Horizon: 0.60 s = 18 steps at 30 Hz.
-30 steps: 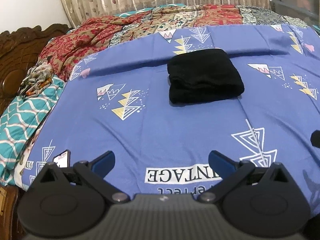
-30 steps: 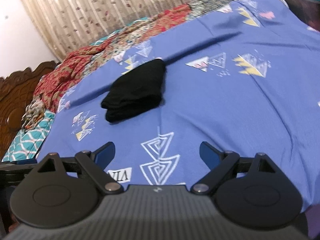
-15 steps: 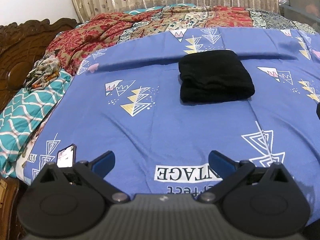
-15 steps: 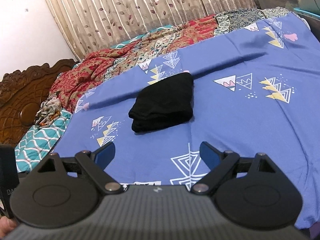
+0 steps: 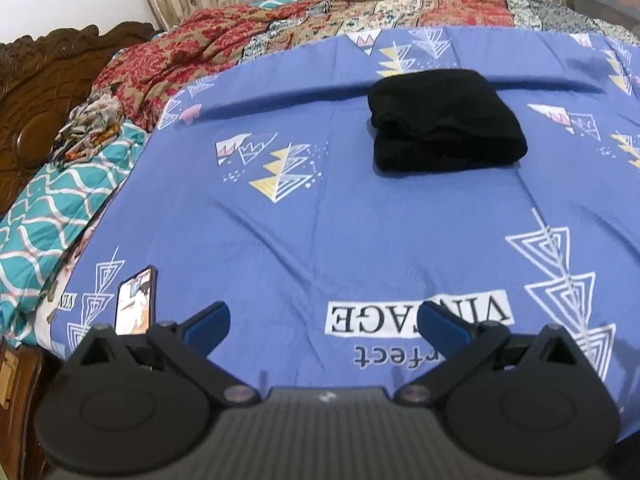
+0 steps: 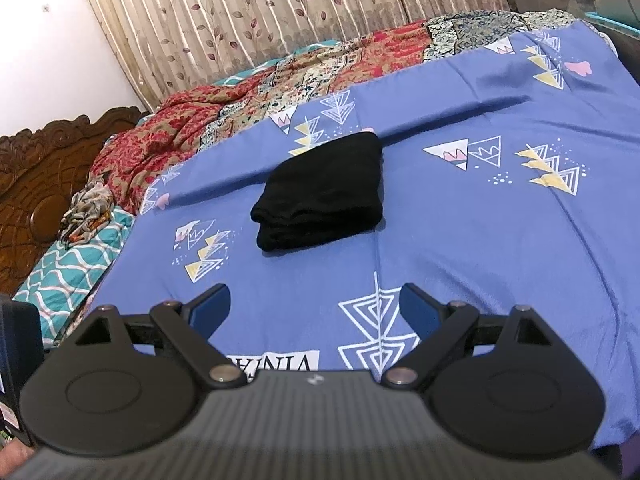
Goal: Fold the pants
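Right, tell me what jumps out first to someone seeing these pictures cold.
First the black pants, folded into a compact bundle, lying alone in the middle of the blue patterned bedsheet. Next the two open grippers low in the foreground, left gripper and right gripper, both empty and well short of the bundle. A lit phone lies at the sheet's near left corner, and a red patterned quilt is heaped along the far side by the curtain.

Your left gripper [image 5: 323, 318] and right gripper [image 6: 315, 303] look alike: matte black linkage arms with silver pivot screws, round black hubs, ribbed grey housing, blue fingertips [image 5: 206, 320].
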Motion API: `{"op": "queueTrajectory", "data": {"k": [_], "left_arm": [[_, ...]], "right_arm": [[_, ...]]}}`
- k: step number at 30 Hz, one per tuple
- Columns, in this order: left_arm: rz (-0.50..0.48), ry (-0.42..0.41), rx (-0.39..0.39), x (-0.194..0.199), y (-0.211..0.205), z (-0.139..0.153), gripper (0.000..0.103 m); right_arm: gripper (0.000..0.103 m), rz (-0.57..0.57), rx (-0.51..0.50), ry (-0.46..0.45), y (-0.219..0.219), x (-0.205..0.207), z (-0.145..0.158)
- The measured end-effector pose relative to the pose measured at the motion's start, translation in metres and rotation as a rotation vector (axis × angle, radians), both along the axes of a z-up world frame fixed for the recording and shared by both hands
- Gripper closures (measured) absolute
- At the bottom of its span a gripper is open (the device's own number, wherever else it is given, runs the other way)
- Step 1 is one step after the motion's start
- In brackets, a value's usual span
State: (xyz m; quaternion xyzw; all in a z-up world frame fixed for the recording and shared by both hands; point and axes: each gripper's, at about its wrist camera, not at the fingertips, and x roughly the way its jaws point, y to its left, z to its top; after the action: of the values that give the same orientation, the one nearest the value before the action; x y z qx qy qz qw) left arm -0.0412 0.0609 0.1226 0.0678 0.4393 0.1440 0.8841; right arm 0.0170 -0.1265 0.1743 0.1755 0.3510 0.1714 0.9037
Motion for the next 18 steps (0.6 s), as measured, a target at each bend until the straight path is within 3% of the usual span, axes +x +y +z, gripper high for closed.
{"op": "queueTrajectory", "data": {"k": [18], "left_arm": [[0.001,0.031,-0.005,0.0013,0.0006,-0.0082,0.0]], "right_arm": [[0.01,-0.01,-0.003,0.021,0.002,-0.0006,-0.0056]]}}
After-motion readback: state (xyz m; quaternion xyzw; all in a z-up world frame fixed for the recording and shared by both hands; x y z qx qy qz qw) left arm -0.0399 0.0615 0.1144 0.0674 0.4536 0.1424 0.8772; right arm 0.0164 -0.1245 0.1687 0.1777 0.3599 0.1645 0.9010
